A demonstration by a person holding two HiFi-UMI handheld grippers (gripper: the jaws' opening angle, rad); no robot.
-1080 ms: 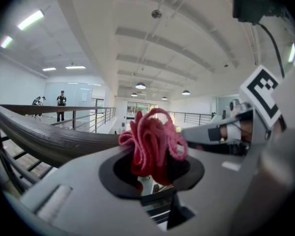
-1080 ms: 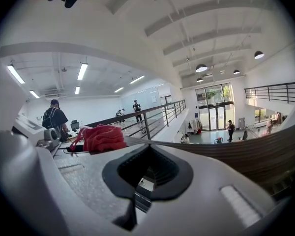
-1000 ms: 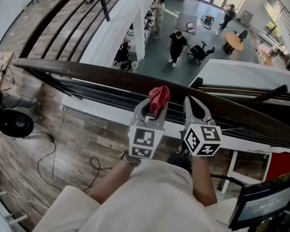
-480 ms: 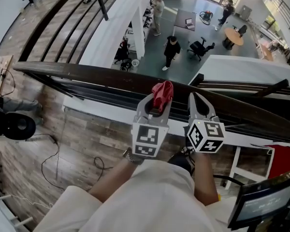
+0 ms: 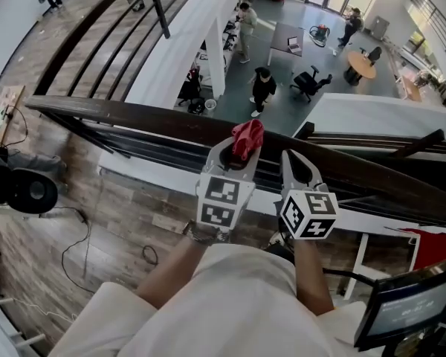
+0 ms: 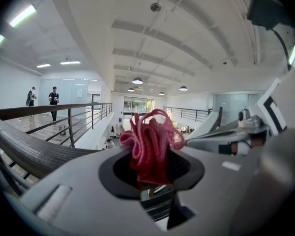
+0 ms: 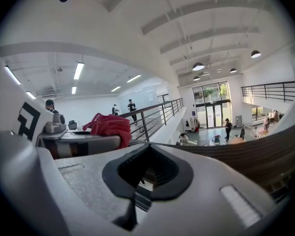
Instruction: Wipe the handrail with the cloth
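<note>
A grey lower hall floor (image 5: 282, 104) is seen far below, with several standing persons and a round wooden table (image 5: 360, 62) on it; to the left, the brown plank floor (image 5: 126, 199) of the upper level is shown, with thin black cables lying on it. A long dark brown wooden handrail (image 5: 134, 115) is stretched across the head view from the left edge to the right edge, above black metal bars; the same handrail is seen low at the left in the left gripper view (image 6: 29, 151) and at the right in the right gripper view (image 7: 255, 154).

The two tools are held side by side, close to each other, at the near side of the handrail. The left hand-held gripper (image 5: 240, 153) (image 6: 151, 173) is clamped on a crumpled red cloth (image 5: 247, 136); the cloth (image 6: 148, 139) is bunched and stands up out of the jaws; in the head view it lies over the near edge of the handrail, but contact with the wood cannot be confirmed. The right hand-held gripper (image 5: 293, 162) (image 7: 146, 173) is kept with its jaws together and nothing is held between them; the cloth (image 7: 108, 126) is seen just to its left.
</note>
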